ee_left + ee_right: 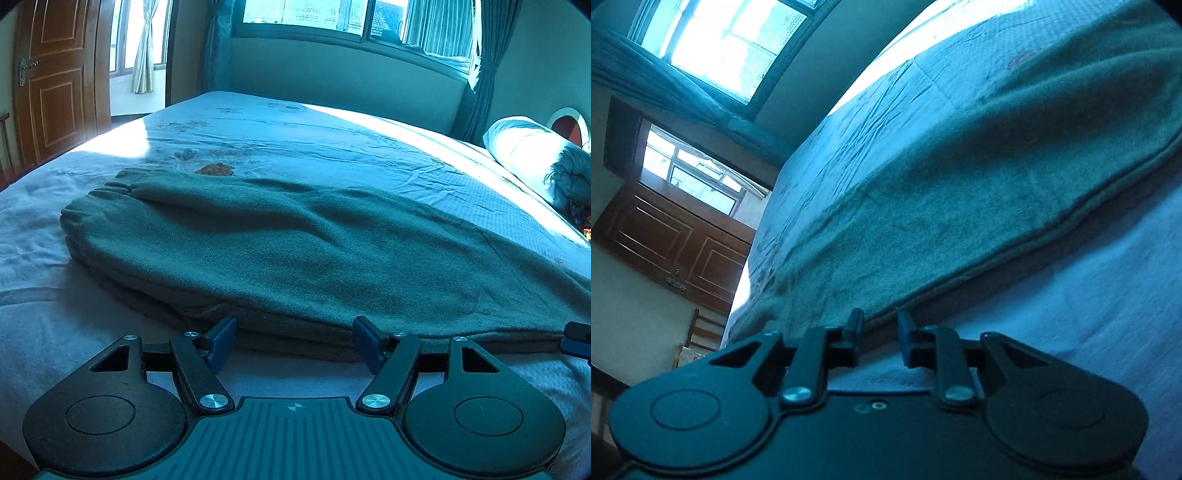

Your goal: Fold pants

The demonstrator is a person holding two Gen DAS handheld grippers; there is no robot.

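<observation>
Grey-green fleece pants [295, 243] lie on the bed [92, 332], seemingly folded leg over leg, with my left gripper [293, 341] wide open and right gripper [881, 332] narrowly open at their near edge, crosswise folds remaining.

My left gripper [294, 341] sits low and level, its two blue-padded fingers [221, 341] spread wide apart with nothing between them, both pointing straight ahead. At the far right edge of the left wrist view I can see the tip of my right gripper [576, 341], just beside the left one at about the same height. From its own camera, my right gripper [881, 338] is rolled hard to one side, so the whole view tilts. Its fingers [855, 328] stand only a narrow gap apart, not closed, gripping nothing that I can see.
</observation>
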